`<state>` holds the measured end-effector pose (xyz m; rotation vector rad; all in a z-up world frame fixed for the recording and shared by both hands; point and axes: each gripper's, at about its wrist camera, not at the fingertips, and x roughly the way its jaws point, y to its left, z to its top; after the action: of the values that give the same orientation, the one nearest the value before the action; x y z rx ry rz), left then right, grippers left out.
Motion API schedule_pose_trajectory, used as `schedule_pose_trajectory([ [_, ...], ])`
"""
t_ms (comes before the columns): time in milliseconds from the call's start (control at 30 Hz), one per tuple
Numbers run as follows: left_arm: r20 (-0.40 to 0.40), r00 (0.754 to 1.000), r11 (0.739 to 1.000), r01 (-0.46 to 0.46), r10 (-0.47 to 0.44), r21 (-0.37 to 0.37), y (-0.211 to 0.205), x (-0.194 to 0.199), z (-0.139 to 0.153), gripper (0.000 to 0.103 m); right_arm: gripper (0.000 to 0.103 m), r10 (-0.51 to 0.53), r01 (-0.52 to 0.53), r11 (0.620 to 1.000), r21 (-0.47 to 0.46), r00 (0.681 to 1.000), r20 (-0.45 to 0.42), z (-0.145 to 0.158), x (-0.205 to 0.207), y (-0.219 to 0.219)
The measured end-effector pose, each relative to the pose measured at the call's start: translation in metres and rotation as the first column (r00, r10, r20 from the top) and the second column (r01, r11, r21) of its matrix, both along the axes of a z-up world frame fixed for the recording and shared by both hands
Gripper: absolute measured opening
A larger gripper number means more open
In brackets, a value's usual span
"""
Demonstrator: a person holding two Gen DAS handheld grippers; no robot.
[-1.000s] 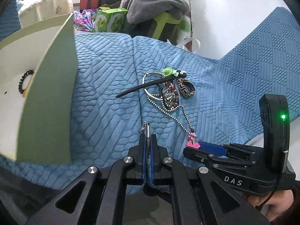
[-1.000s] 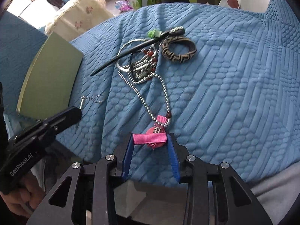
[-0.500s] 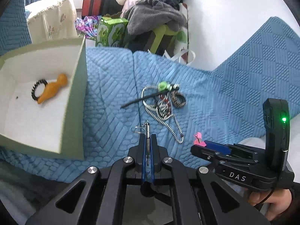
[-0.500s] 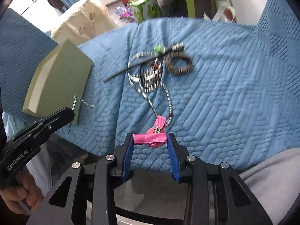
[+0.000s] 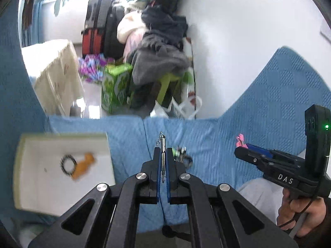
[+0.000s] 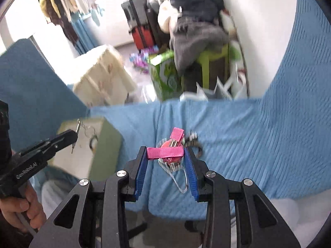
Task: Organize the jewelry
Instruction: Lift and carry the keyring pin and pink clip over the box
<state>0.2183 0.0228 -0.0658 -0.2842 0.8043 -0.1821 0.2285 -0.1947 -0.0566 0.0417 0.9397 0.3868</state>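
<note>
Left wrist view: the left gripper [image 5: 163,163] is clenched on a thin silver pendant [image 5: 162,144] whose long axis runs straight out along the fingers, its chain link at the tip. The open green box [image 5: 62,137], white inside and already holding a black beaded bracelet [image 5: 68,163] and an orange piece [image 5: 83,165], lies low to the left, just beside this gripper. The remaining jewelry pile [image 5: 183,155] peeks out right of the fingers on the blue quilted cover [image 5: 128,132].

Right wrist view: the right gripper [image 6: 165,155] grasps a pink ribbon hair clip [image 6: 165,152] crosswise, with a beaded chain [image 6: 178,177] hanging below it. The box [image 6: 107,144] sits to the left, beyond the left gripper [image 6: 72,135]. By my judgement the left hand is nearer the box, so its pendant probably goes in first.
</note>
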Motion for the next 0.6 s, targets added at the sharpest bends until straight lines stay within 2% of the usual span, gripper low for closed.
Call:
schedule_pose_trajectory([
  [200,0.109,0.994,0.999,-0.024,0.019,0.036,0.028,-0.003,0.052,0.001,0.033,0.048,-0.05,0.999,0.015,0.992,0.12,0.053,0.003,0.032],
  [333,0.156,0.986,0.997,-0.062,0.053,0.052,0.051,-0.011,0.073,0.001,0.033,0.074,-0.077,0.997,0.009,0.98,0.184,0.073,-0.001,0.055],
  [467,0.18,0.978,0.992,-0.117,0.105,0.055,0.08,-0.019,0.078,0.001,0.033,0.118,-0.127,0.991,0.029,0.971,0.207,0.074,-0.003,0.085],
  [600,0.161,0.976,0.985,-0.161,0.149,0.064,0.105,-0.027,0.062,0.001,0.033,0.165,-0.173,0.984,0.031,0.97,0.176,0.053,-0.001,0.114],
])
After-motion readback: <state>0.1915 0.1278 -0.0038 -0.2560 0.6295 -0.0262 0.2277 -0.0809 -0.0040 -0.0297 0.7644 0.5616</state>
